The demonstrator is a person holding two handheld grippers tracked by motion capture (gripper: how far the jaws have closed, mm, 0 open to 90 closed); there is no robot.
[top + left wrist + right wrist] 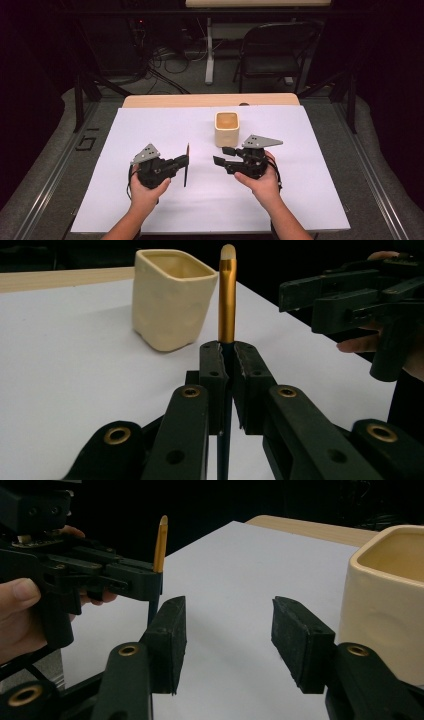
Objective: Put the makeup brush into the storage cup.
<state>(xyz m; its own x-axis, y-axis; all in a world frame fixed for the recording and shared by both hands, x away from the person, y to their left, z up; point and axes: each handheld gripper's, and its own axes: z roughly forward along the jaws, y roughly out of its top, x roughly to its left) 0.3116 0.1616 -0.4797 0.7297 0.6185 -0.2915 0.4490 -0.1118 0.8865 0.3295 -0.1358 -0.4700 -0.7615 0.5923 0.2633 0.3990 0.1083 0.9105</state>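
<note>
Pencil (227, 295), one; cup (227, 128), one.

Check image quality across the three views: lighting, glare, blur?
High view: even light on the white sheet, dark surroundings, soft focus, no glare. Left gripper view: the brush held in the left gripper is sharp, its gold ferrule has a mild sheen; the cup casts a soft shadow. Right gripper view: the right gripper is sharp, the background black.
</note>
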